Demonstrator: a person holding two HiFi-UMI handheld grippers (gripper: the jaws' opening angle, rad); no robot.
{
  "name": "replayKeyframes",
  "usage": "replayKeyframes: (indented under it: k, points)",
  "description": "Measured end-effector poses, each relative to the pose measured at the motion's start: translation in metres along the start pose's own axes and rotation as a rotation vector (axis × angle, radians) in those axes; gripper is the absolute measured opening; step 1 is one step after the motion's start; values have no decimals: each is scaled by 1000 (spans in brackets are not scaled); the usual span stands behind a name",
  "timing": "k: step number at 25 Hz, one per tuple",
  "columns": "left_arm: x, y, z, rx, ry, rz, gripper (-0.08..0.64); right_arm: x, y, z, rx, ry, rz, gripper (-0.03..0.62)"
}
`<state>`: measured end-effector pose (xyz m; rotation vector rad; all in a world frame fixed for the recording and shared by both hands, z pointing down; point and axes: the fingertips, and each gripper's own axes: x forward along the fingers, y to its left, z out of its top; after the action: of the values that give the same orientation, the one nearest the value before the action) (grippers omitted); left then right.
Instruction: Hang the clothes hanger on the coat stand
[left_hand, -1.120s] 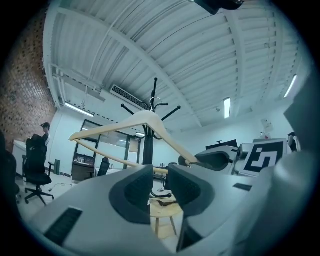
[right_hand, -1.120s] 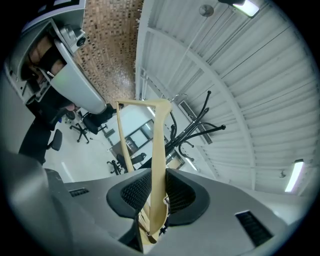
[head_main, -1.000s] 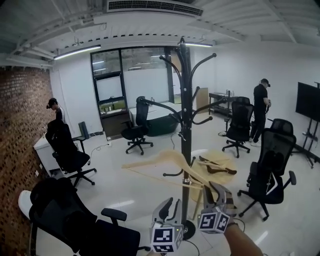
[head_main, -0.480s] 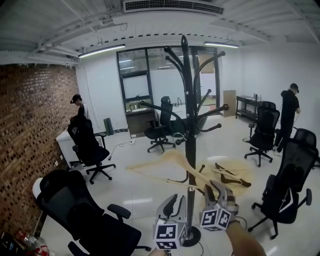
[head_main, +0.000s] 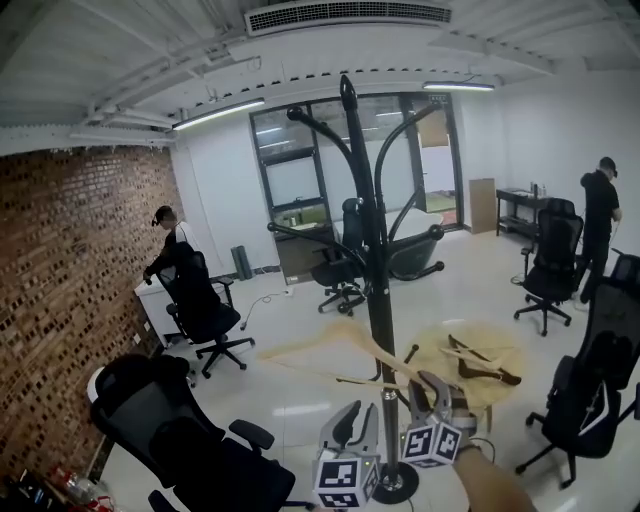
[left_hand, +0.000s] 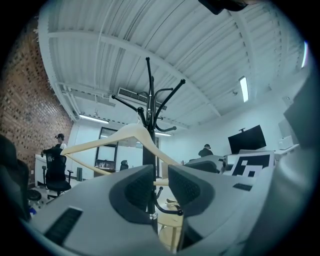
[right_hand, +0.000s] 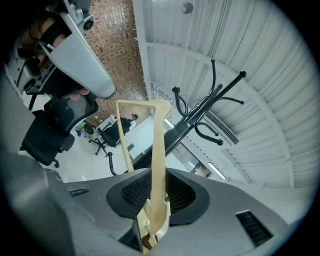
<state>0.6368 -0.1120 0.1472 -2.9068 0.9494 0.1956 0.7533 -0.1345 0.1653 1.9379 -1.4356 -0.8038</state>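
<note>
A pale wooden clothes hanger (head_main: 340, 345) hangs out level in front of the black coat stand (head_main: 375, 290), at about the height of its lowest hooks. My right gripper (head_main: 432, 392) is shut on the hanger's near end. In the right gripper view the hanger's wooden arm (right_hand: 159, 160) runs up between the two pads of the right gripper (right_hand: 152, 192). My left gripper (head_main: 352, 420) sits just to the left, apart from the hanger. Its jaws (left_hand: 160, 186) show a narrow gap with nothing in it. Beyond them stand the coat stand's pole (left_hand: 148, 100) and the hanger (left_hand: 125, 136).
A round wooden table (head_main: 440, 352) with more hangers (head_main: 480, 362) stands right of the coat stand. Black office chairs (head_main: 165, 425) ring the floor, with a brick wall (head_main: 70, 300) at the left. One person (head_main: 170, 235) stands at the back left, another (head_main: 600, 215) at the far right.
The view has swung left, so more of the brick wall shows. Both grippers moved along with it, and the hanger stays in the right grip before the stand's pole.
</note>
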Motion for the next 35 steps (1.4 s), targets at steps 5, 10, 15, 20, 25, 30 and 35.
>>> replayKeyframes:
  k: [5, 10, 15, 20, 25, 30, 35]
  points:
    - [18, -7, -2, 14, 17, -23, 110, 13, 3, -24, 13, 28, 14, 83]
    - [27, -4, -16, 10, 41, -24, 109, 25, 14, -48, 22, 59, 28, 81]
    - [37, -9, -31, 11, 65, -36, 109, 32, 12, -61, 12, 66, 14, 83]
    - [44, -8, -36, 22, 74, -37, 109, 38, 9, -68, 7, 76, 6, 84]
    - [40, -5, -41, 22, 81, -38, 110, 32, 13, -68, 17, 63, 49, 135]
    - [30, -14, -45, 3, 97, -64, 110, -3, -3, -59, 135, 39, 0, 184]
    - [8, -15, -59, -14, 100, -71, 104, -54, -4, -39, 239, 13, -42, 184]
